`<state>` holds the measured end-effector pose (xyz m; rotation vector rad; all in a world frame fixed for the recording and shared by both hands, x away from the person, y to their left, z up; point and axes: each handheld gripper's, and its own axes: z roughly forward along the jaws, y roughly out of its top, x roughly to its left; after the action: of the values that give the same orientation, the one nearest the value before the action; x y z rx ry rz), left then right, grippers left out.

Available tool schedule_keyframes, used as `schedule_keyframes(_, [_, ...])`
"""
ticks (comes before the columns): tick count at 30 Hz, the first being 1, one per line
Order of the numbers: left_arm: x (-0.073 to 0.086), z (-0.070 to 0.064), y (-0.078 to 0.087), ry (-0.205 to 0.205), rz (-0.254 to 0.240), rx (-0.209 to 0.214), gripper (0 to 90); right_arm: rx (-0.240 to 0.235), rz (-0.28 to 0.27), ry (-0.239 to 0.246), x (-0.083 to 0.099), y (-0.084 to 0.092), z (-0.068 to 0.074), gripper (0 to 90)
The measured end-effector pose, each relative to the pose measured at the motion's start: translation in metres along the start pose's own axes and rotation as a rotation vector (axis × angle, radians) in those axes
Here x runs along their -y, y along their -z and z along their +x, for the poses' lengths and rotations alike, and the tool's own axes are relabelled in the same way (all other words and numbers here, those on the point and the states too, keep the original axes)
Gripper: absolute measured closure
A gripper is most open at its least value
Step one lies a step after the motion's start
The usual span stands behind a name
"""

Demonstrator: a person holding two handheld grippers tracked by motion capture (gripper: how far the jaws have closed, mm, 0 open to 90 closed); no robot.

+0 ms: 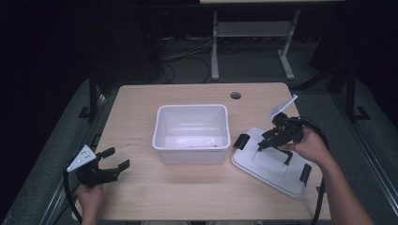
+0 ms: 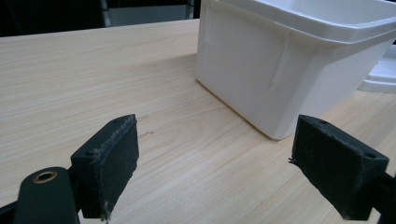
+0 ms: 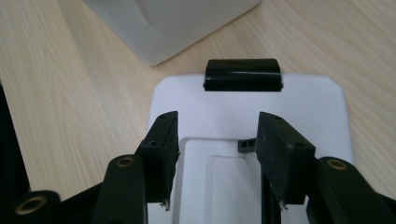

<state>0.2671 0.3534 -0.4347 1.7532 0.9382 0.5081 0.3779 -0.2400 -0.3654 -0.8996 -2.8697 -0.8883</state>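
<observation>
The white lid [image 1: 272,164], with black clips, is seen lying flat on the tabletop [image 1: 141,197] at the lower right of the high view, just beside the empty white bin [image 1: 192,133] at centre. The right tongs [image 1: 266,142] are held over the lid, jaws apart, nothing gripped. At lower left, the left tongs [image 1: 117,159] are held wide apart, empty.

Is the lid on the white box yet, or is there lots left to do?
Not yet. The white plastic lid with black clips lies flat on the wooden table beside the open white plastic box. The right gripper hovers open over the lid's handle. Grabbing, lifting and closing remain. The left gripper waits open.
</observation>
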Motion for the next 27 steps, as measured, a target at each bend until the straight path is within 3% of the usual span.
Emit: schedule_keyframes(27, [0.001, -0.001, -0.002, -0.001, 0.012, -0.001, 14.1, 0.03, 0.004, -0.114, 0.045, -0.002, -0.026, 53.9])
